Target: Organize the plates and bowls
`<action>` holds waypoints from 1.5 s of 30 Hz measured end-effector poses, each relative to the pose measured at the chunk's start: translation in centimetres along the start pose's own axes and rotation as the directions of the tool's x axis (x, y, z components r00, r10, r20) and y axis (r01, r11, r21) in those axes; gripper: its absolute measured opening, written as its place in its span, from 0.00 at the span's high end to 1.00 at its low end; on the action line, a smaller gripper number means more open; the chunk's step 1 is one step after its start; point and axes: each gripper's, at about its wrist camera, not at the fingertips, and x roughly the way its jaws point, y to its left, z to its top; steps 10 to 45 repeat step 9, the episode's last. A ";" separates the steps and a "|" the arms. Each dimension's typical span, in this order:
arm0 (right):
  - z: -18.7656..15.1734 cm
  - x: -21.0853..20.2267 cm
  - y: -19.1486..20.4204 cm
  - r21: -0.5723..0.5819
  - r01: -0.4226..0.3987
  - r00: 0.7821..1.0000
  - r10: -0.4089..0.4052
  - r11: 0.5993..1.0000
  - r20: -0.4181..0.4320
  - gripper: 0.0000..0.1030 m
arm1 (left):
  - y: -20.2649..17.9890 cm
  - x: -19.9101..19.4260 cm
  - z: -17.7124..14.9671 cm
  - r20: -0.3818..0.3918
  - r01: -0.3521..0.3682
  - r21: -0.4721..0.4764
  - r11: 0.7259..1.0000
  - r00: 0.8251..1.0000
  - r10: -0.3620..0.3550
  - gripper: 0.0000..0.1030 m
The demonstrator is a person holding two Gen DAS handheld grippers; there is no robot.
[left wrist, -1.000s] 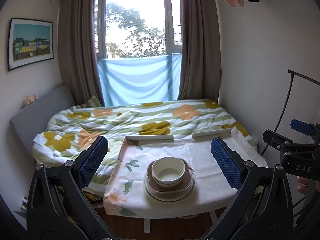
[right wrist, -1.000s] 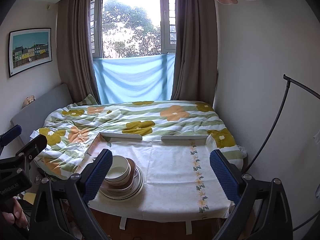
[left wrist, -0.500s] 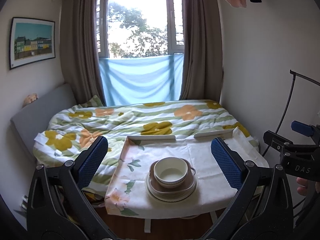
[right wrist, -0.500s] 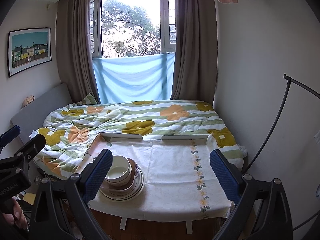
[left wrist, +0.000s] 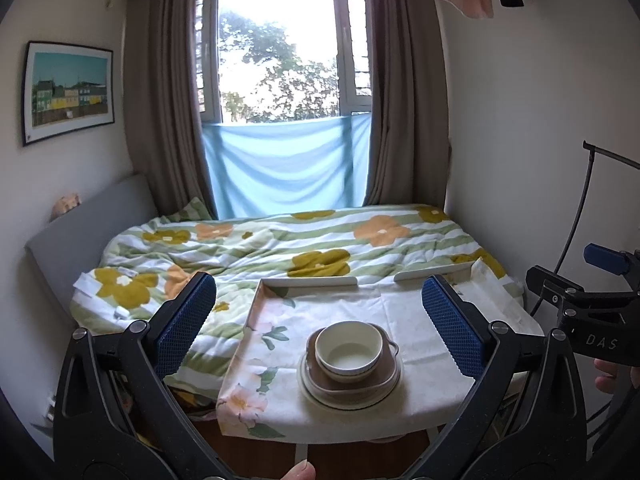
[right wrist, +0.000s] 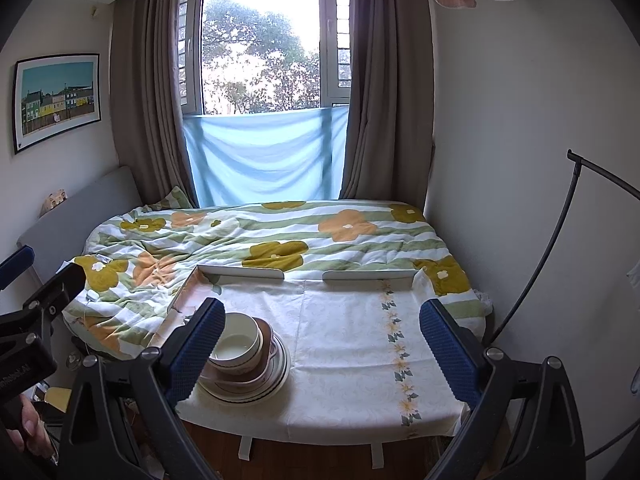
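A small bedroom with pale walls [left wrist: 520,120]. Daylight comes through a tall window [left wrist: 280,60] in the far wall, trees outside; brown curtains [left wrist: 160,120] hang at both sides and a light blue cloth [left wrist: 284,168] covers its lower part. A framed picture [left wrist: 68,92] of coloured houses hangs on the left wall. A bed [left wrist: 280,248] with a flowered, green-striped quilt fills the room. Dark wooden floor [right wrist: 312,456] shows below.

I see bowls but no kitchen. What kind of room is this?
Most likely a bedroom: a bed with a green-striped flowered quilt, brown curtains at the window, and a small cloth-covered table at its foot.
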 end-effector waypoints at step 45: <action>0.2 0.8 0.4 -0.005 -0.005 1.000 0.005 1.000 -0.007 0.06 | 0.0 0.5 0.2 0.029 -0.024 0.024 0.999 0.999 0.023 0.00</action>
